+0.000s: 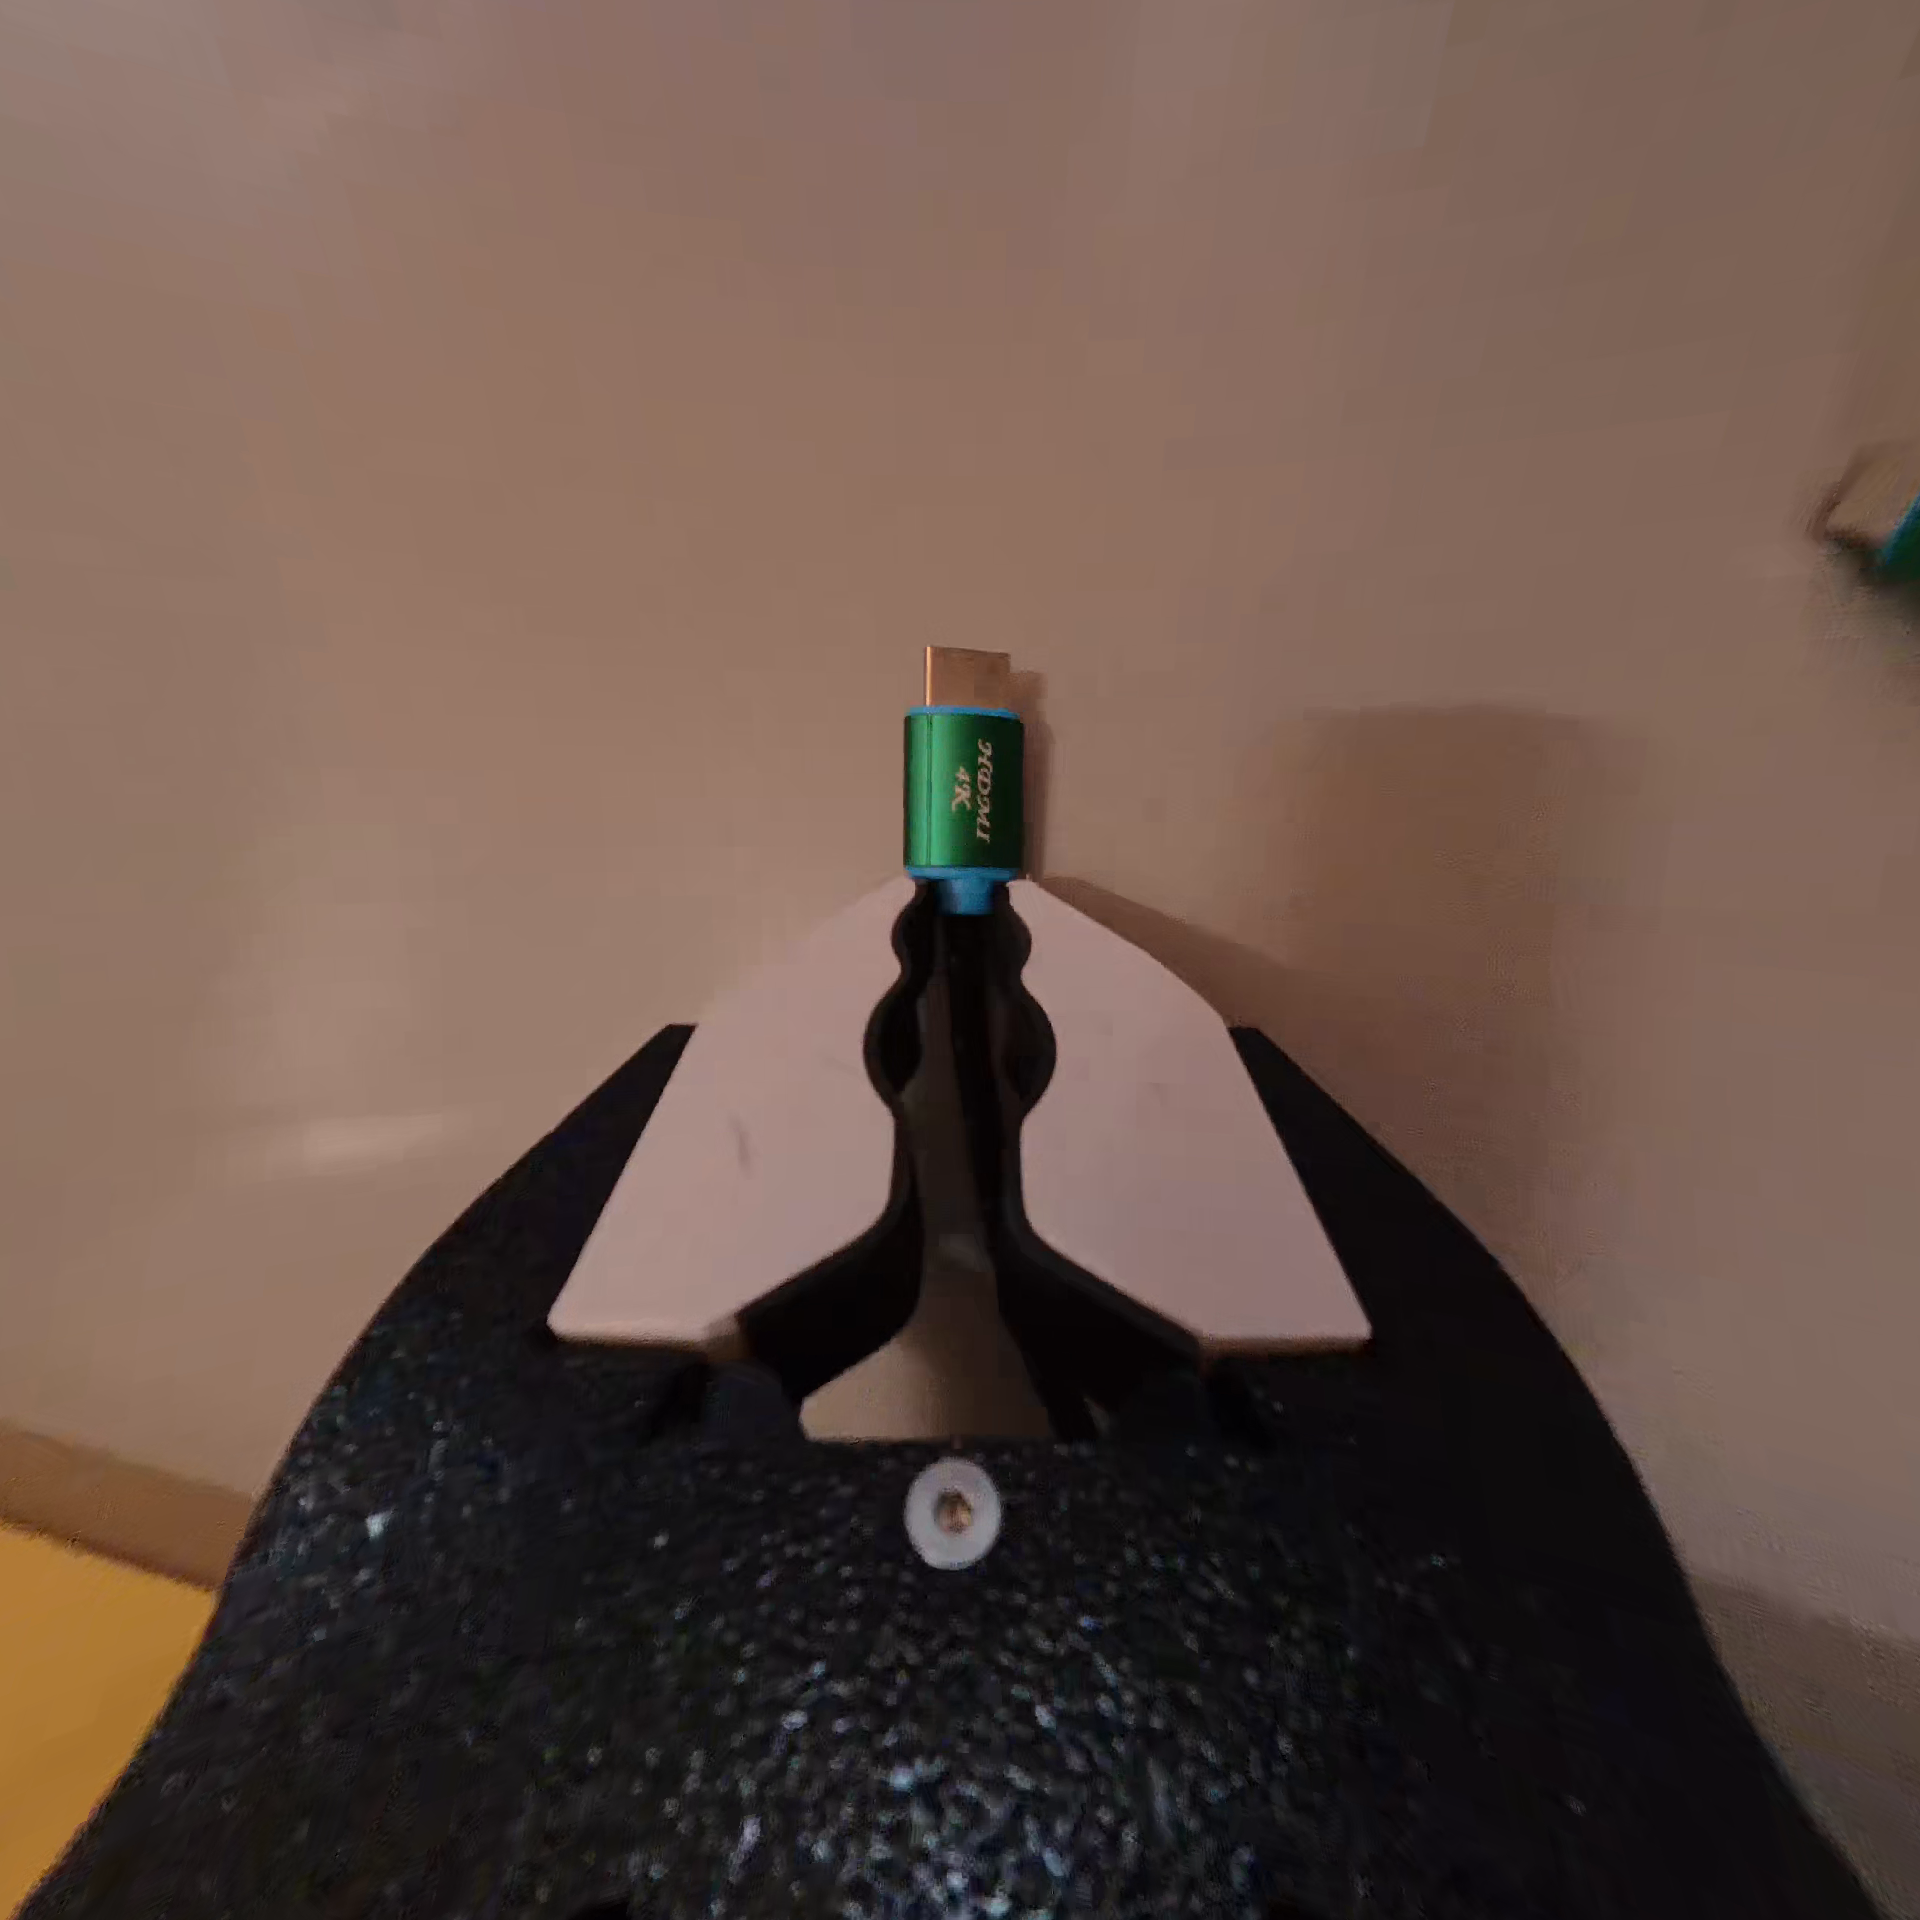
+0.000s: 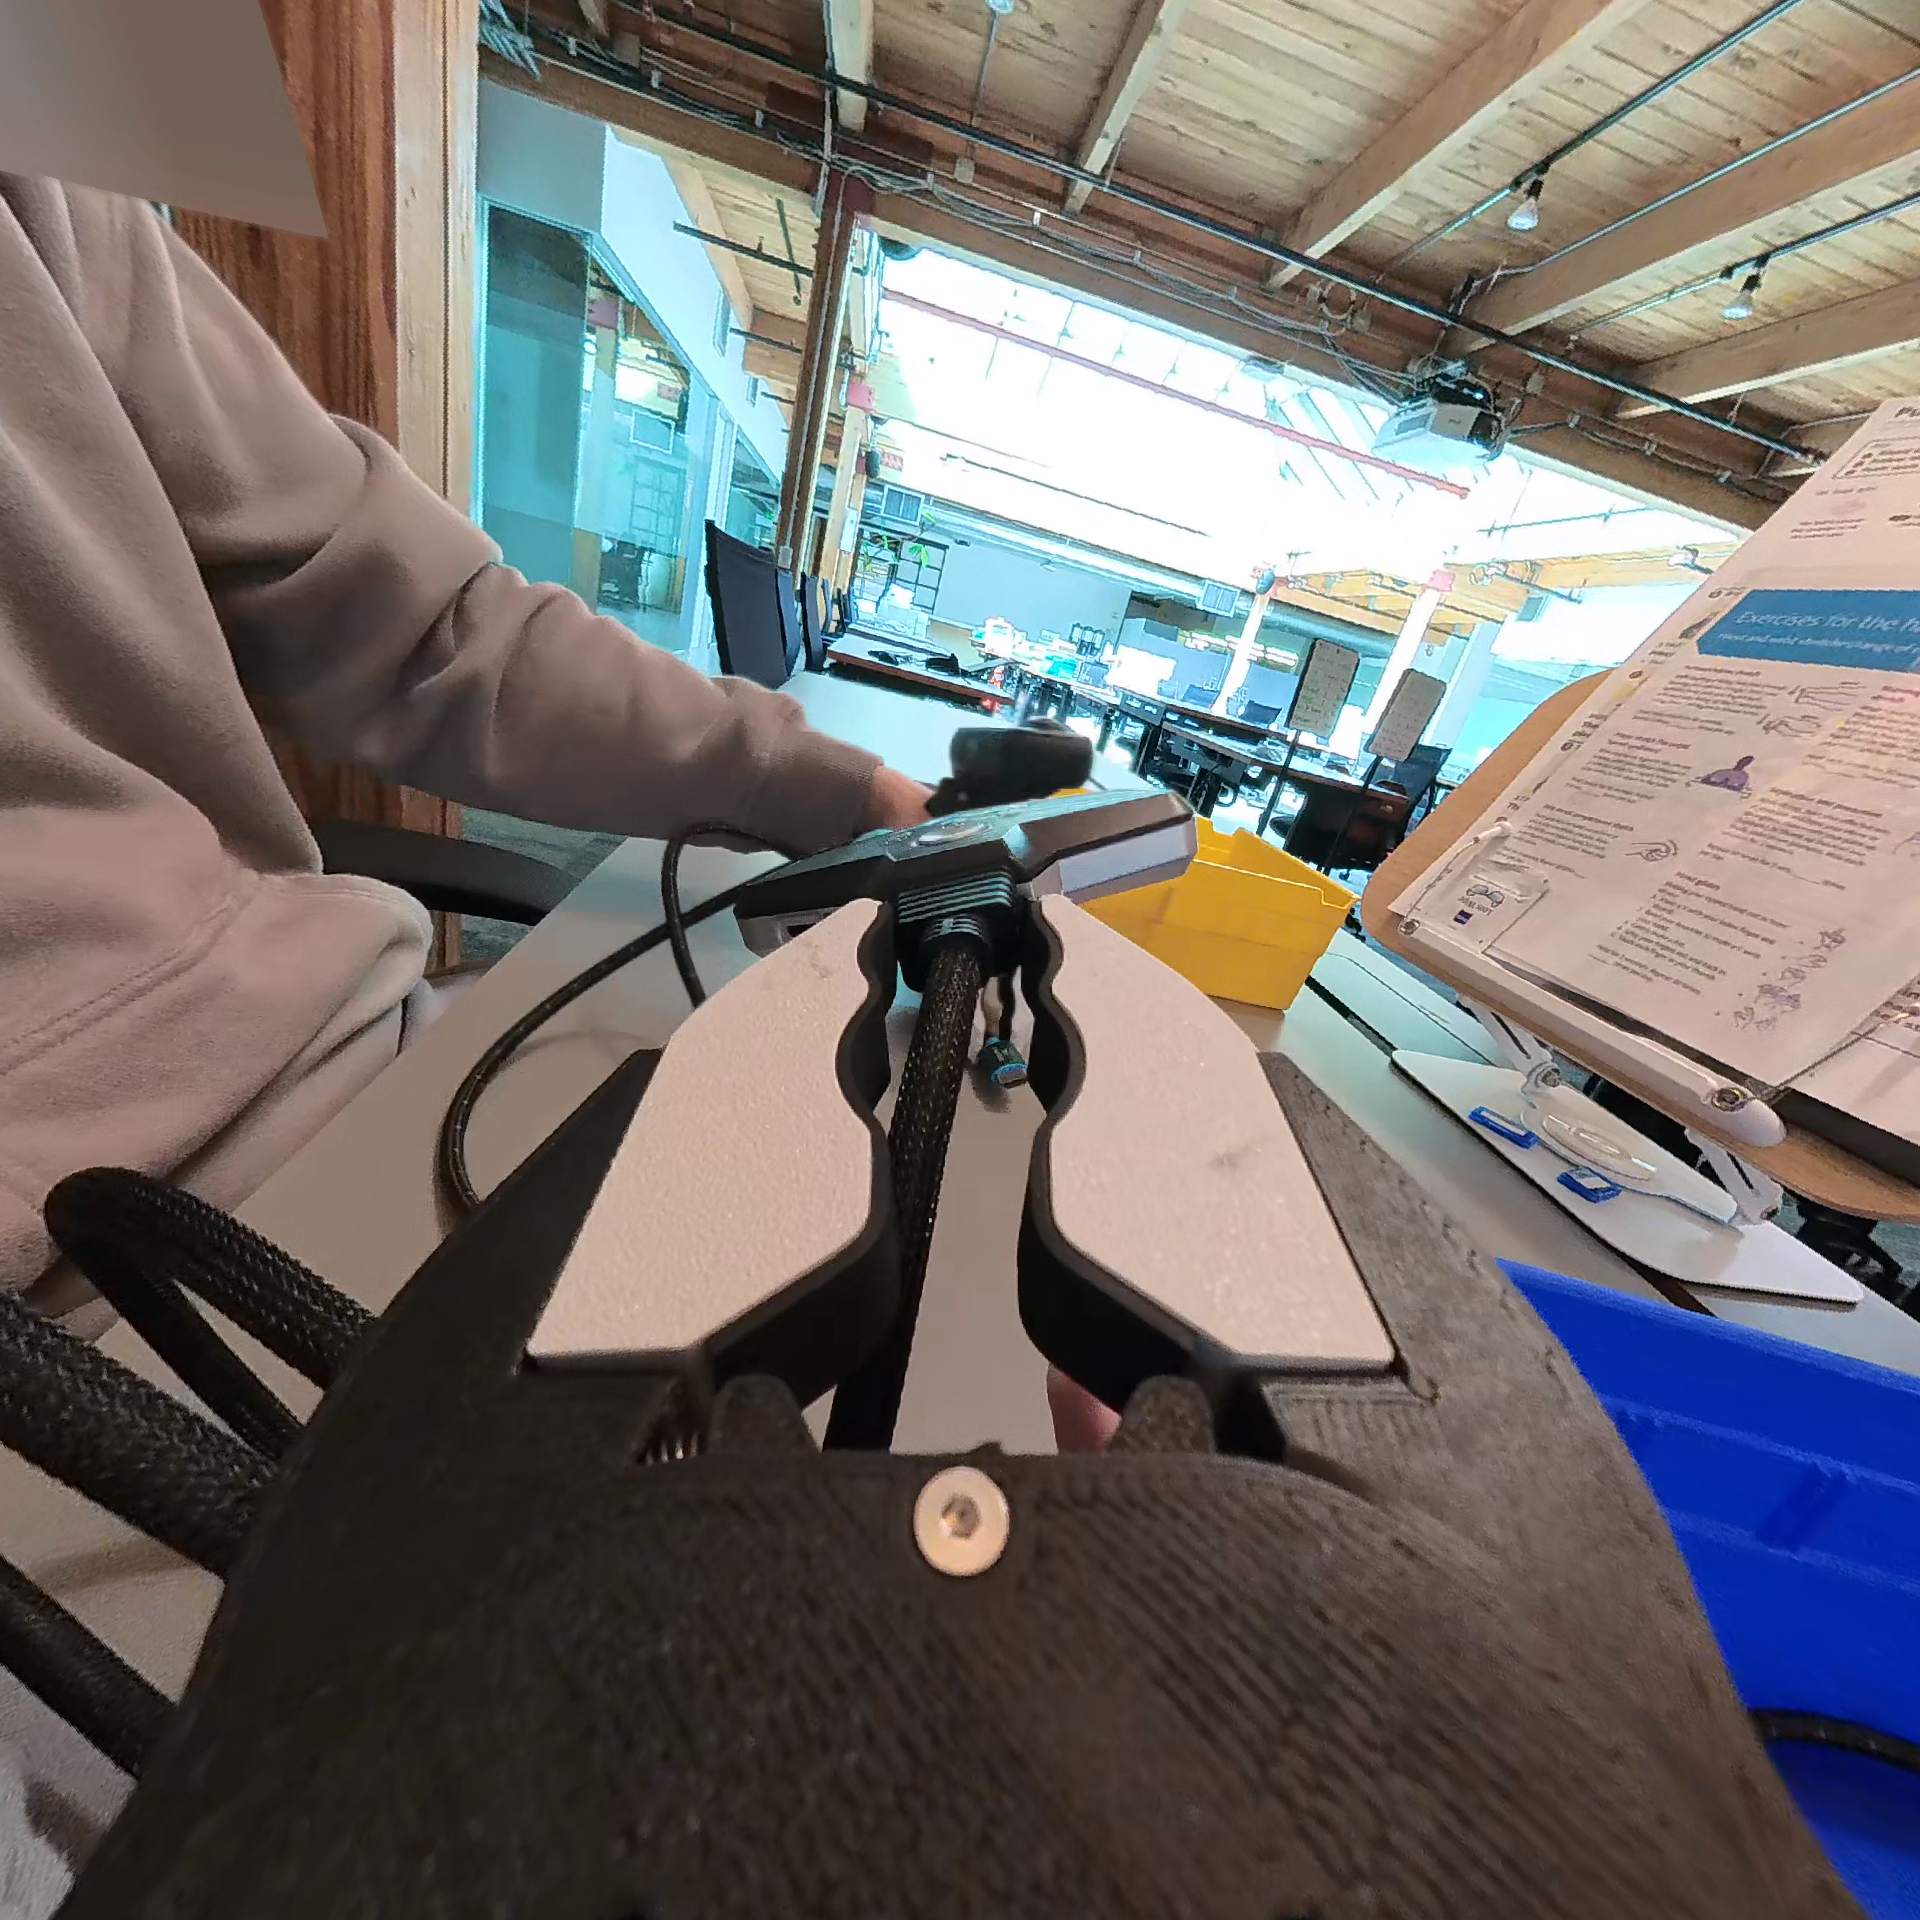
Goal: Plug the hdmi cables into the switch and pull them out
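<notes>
Our left gripper [image 1: 961, 902] pinches the green HDMI plug [image 1: 961, 795] by its collar, long axis straight ahead beyond the fingertips, while our right gripper [image 2: 956, 940] clamps the braided cable's plug [image 2: 951, 899] just beyond its fingertips, seemingly against the switch [image 2: 1049, 842].
</notes>
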